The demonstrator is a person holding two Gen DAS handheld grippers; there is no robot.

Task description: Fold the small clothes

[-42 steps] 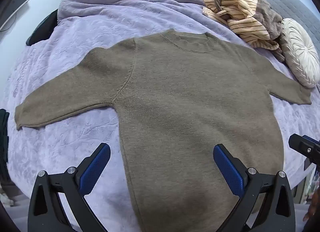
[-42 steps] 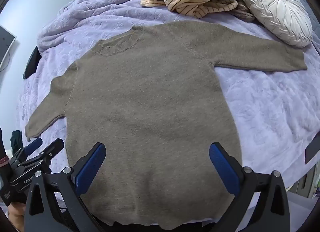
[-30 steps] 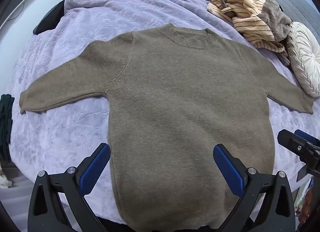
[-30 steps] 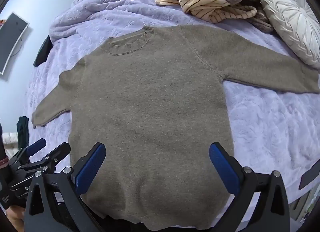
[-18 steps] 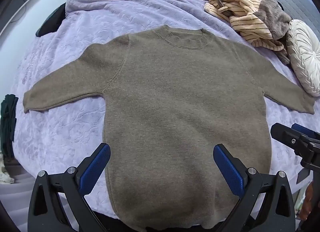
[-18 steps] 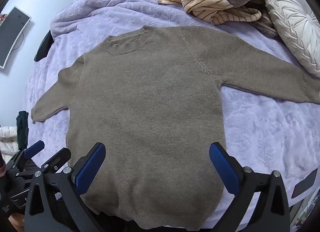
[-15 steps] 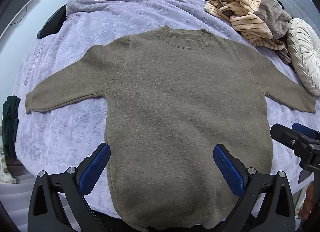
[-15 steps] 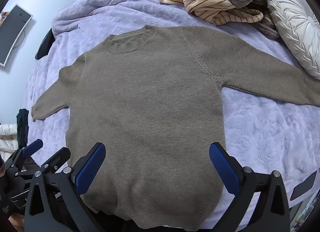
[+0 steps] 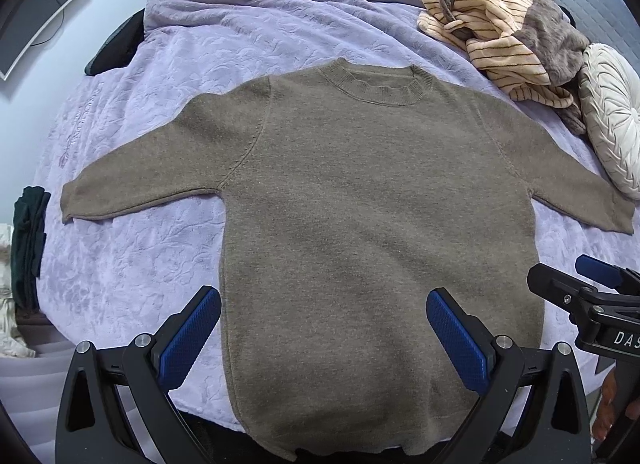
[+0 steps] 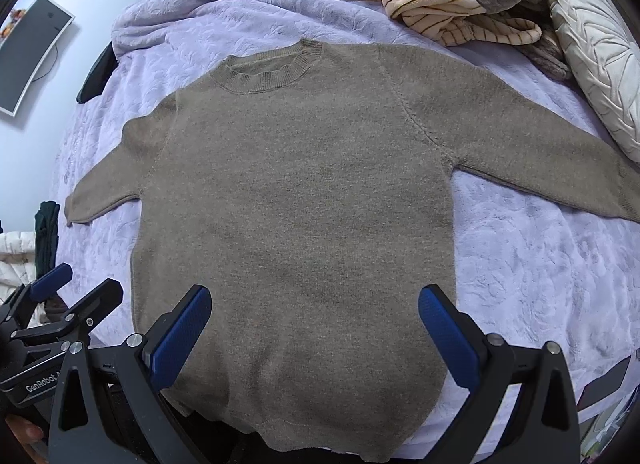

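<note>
Left gripper (image 9: 323,334), right gripper (image 10: 314,330): jaws apart, pulled back from sweater (image 9: 372,200) (now flat, sleeves spread); you start folding.

Soft, even daylight and sharp focus in both of your wrist views.

You get no glare and only faint shadows in the folds of the lilac bedspread (image 9: 120,256); the brown sweater (image 9: 376,224) shows its knit clearly. Fisheye bending curves the bed into a dome, black vignette fills your corners, and the wall monitor (image 10: 28,60) warps near the edge.
</note>
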